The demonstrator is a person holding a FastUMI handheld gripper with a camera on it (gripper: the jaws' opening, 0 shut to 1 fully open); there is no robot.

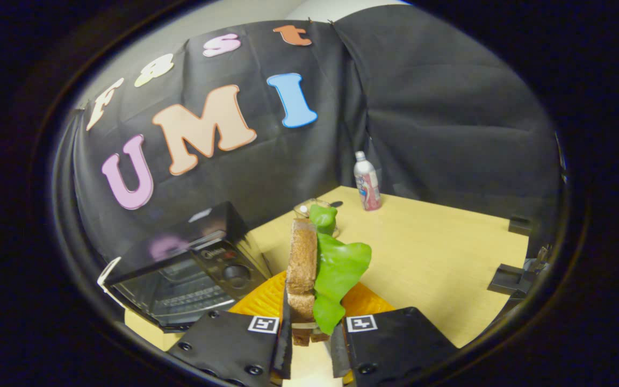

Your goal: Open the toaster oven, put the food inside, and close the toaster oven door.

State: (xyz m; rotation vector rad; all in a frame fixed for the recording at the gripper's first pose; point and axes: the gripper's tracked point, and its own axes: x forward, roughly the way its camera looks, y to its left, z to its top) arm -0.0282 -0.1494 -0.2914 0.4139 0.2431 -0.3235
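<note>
gripper point(312, 336) was clamped on the sandwich point(317, 269), both fingers pressed on it | sandwich was held upright, long axis vertical, above an orange tray point(258, 301) | toaster oven point(191, 269) was seen ahead-left, door open | leftward carry was judged needed

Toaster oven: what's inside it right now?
Through the toaster oven opening, a bare wire rack shows; its back is too dark. The gripper holds the sandwich outside.

light: dim, even | glare: toaster oven point(191, 269) top | edges: fisheye-bent, soft | centre: sharp
</note>
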